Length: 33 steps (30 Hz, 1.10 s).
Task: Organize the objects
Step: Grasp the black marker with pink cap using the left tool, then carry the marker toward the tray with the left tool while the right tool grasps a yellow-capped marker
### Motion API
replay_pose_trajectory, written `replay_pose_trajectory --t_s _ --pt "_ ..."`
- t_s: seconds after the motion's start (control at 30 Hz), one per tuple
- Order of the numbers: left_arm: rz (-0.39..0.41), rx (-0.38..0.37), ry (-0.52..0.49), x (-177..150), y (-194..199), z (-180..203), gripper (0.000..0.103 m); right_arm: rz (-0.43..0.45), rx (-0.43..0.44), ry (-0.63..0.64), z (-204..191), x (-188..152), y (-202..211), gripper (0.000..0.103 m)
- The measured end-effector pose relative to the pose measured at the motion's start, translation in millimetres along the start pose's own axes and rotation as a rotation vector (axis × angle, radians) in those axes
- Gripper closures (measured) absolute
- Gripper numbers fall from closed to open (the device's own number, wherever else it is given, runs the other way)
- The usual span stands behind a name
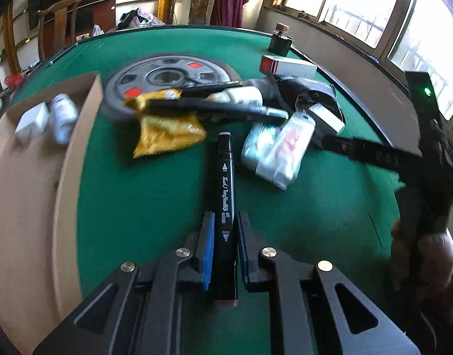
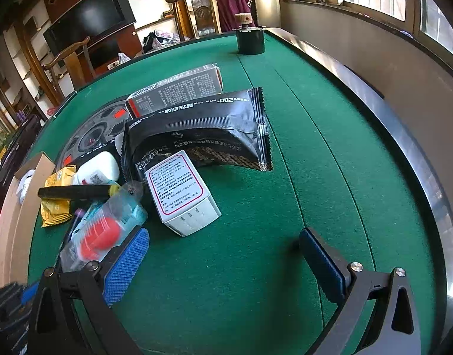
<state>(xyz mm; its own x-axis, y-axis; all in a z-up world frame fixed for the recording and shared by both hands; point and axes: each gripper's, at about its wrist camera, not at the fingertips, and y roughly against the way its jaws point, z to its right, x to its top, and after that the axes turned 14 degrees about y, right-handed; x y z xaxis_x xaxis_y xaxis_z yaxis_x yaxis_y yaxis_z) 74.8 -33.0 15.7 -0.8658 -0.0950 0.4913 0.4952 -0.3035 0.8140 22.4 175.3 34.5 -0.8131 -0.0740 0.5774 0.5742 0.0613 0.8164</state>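
Left gripper (image 1: 223, 230) clamped on black art marker (image 1: 225, 183), above green table (image 1: 137, 207), cardboard box (image 1: 34, 177) at left. Right gripper (image 2: 223, 254) wide open, empty. Risk: long marker pivoting, slipping mid-carry.

Bare green felt (image 2: 226, 266) near right; item pile (image 2: 114, 195) crowds left.

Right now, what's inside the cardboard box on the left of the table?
In the cardboard box: a small white box beside a white bottle. Both are blurred, so labels are unreadable; the box wall hides anything lower down.
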Motion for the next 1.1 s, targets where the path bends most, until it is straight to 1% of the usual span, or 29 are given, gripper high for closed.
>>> replay_pose_trajectory --t_s 0.07,0.13,0.2,0.27,0.33,0.37,0.4,0.43,0.47,0.5,0.63,0.7,0.77,0.87,1.1 --pt "-0.001 0.006 0.005 -2 0 -2 0.088 0.000 -0.001 0.002 0 0 0 0.000" --pt "0.001 0.022 0.009 3 -4 2 0.084 0.005 0.007 -0.002 0 0 0 0.000" --pt "0.001 0.031 0.003 9 -9 7 0.065 0.013 0.020 -0.014 3 0 1 0.000" --pt "0.009 0.061 -0.027 13 -17 17 0.058 0.024 0.035 -0.030 6 0 2 0.000" --pt "0.037 0.122 -0.076 13 -23 28 0.058 0.039 0.049 -0.041 7 -1 4 0.000" --pt "0.048 0.137 -0.092 12 -25 31 0.068 0.052 0.057 -0.043 8 -1 6 0.000" --pt "0.051 0.133 -0.094 12 -23 32 0.088 0.066 0.058 -0.037 6 0 9 0.000" --pt "0.038 0.104 -0.080 12 -21 29 0.088 0.079 0.047 -0.024 4 0 12 0.000" --pt "0.031 0.075 -0.057 12 -17 24 0.089 0.090 0.015 0.000 -1 1 16 0.000" --pt "0.036 0.068 -0.049 11 -14 21 0.089 0.099 -0.025 0.031 -7 2 19 0.000" --pt "0.077 0.013 -0.003 7 14 4 0.089 0.162 -0.167 0.188 -42 1 38 0.000" --pt "0.105 0.005 0.007 6 26 -1 0.089 0.190 -0.224 0.253 -58 -1 46 0.000" --pt "0.132 -0.011 0.029 5 40 -9 0.089 0.204 -0.248 0.296 -70 -1 51 0.000" --pt "0.166 -0.022 0.059 5 57 -20 0.089 0.209 -0.261 0.334 -81 0 55 0.000" --pt "0.236 -0.015 0.100 5 86 -44 0.089 0.206 -0.305 0.388 -95 4 56 0.000"
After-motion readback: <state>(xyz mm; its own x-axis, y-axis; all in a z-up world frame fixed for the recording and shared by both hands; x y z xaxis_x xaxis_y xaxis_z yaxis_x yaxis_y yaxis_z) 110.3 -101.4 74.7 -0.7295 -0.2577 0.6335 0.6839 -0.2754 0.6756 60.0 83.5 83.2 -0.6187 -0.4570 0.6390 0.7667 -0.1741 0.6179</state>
